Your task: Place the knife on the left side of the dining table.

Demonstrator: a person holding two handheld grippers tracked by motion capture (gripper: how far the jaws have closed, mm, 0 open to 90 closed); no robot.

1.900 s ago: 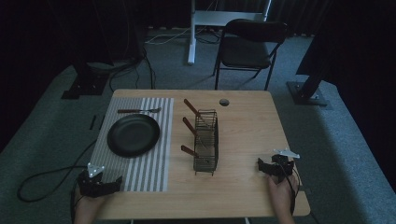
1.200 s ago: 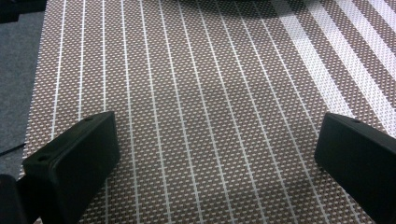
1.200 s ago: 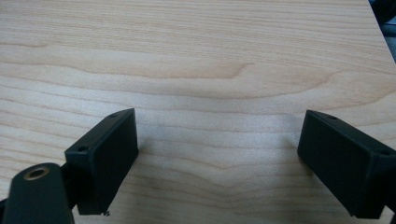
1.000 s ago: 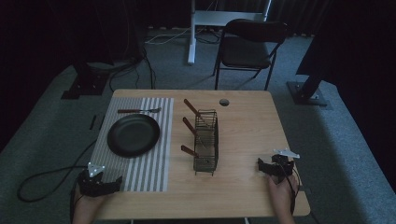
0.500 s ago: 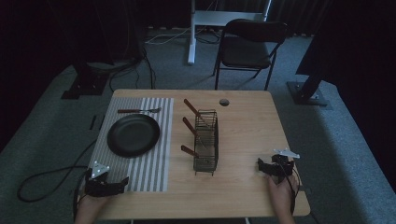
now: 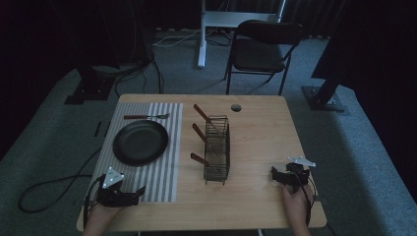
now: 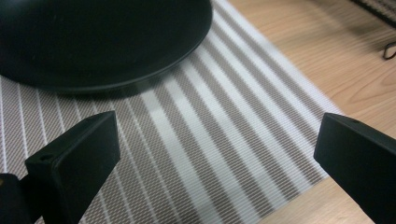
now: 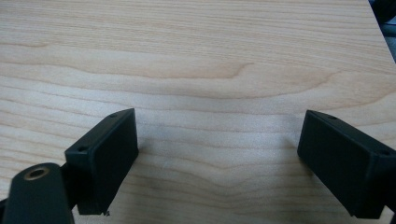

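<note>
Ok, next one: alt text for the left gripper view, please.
The left gripper hangs open over a striped placemat, nothing between its two black jaws. A black plate sits on the mat ahead, and bare wooden table lies beyond the mat's edge, with a bit of wire rack at the top corner.

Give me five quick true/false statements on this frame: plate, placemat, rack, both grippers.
1. The black plate sits on the striped placemat. True.
2. The wire rack stands on the placemat. False: it stands on the bare wood table, to the right of the placemat.
3. The left gripper is shut on the plate's rim. False: its jaws are wide apart over the placemat, holding nothing, with the plate ahead of them.
4. The right gripper is open over bare wood. True.
5. A wooden-handled utensil lies inside the plate. False: it lies on the placemat beyond the plate, at the far edge.
</note>
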